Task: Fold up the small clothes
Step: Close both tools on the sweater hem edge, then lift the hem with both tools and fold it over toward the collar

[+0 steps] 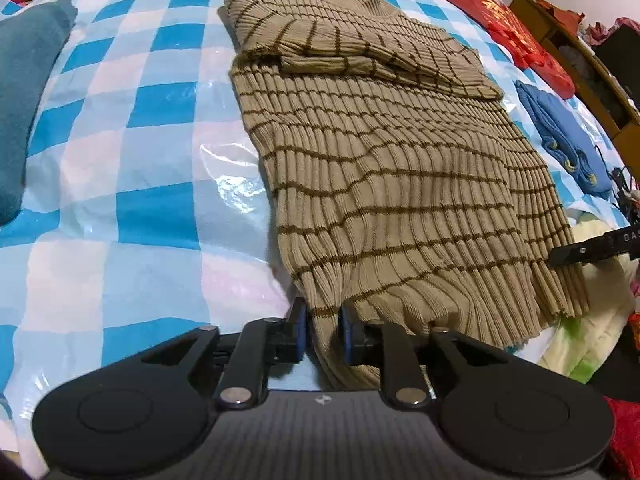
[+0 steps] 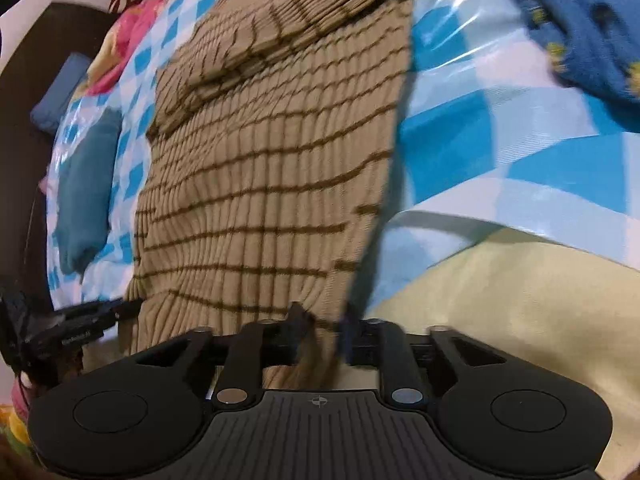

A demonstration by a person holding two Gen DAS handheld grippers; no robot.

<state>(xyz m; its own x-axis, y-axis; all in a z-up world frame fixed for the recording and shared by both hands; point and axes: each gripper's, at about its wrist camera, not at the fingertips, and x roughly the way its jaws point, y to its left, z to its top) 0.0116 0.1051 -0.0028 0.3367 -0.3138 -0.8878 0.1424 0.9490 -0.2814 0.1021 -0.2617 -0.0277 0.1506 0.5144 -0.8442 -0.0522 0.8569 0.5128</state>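
A: Containers first. Anything?
B: Only a wooden box or shelf (image 1: 576,64) at the far right edge, open side showing. Contents too dark and small to tell.

A: The garment?
B: Tan ribbed sweater (image 1: 400,168) with thin brown stripes, lying flat on the bed, sleeves folded across the chest at the far end. Near hem bunches up toward both cameras.

A: Tongs?
B: Left gripper (image 1: 323,332) is closed on the near-left hem corner, blue pads pressed against the knit. Right gripper (image 2: 324,336) has the near-right hem between its fingers and looks clamped on it; that view is motion-blurred.

A: Surface?
B: Blue-and-white checked sheet (image 1: 132,120), shiny like plastic. Teal folded cloth (image 1: 24,112) at the left, blue knit garment (image 1: 560,136) just right of the sweater, red bag (image 1: 508,28) beyond it, pale yellow blanket (image 2: 520,320) at the near edge.

A: Room?
B: Dark headboard (image 2: 48,64) and a blue pillow (image 2: 60,92) at the bed's far end.
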